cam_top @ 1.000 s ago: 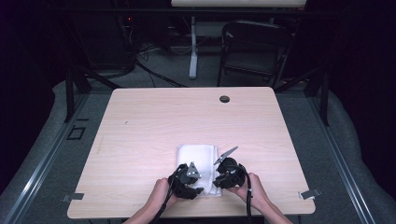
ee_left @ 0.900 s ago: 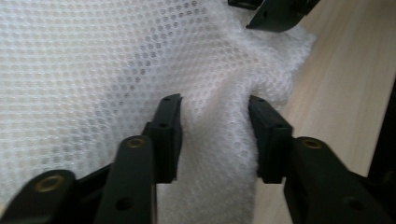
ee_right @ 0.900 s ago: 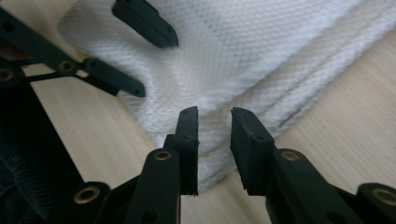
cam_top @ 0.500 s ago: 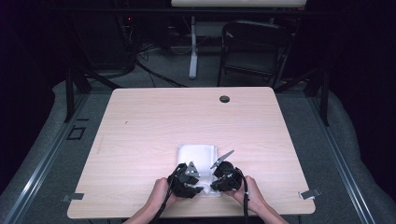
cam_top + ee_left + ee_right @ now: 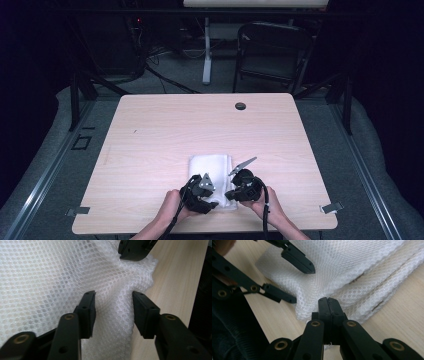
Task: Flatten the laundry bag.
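Cloth [image 5: 210, 166]: on the table [image 5: 150, 135], near its front edge, middle; grommet hole [image 5: 240, 106]: far side of the table.
Left gripper [image 5: 212, 202]: at the cloth's front-left corner; right gripper [image 5: 229, 194]: just beside it, front-right.
Chair [image 5: 272, 50]: behind the table.

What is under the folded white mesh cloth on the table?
The white mesh cloth lies on the light wooden table, which shows all around it. The cloth is in several layers; whether anything lies between or beneath them is covered and cannot be seen.
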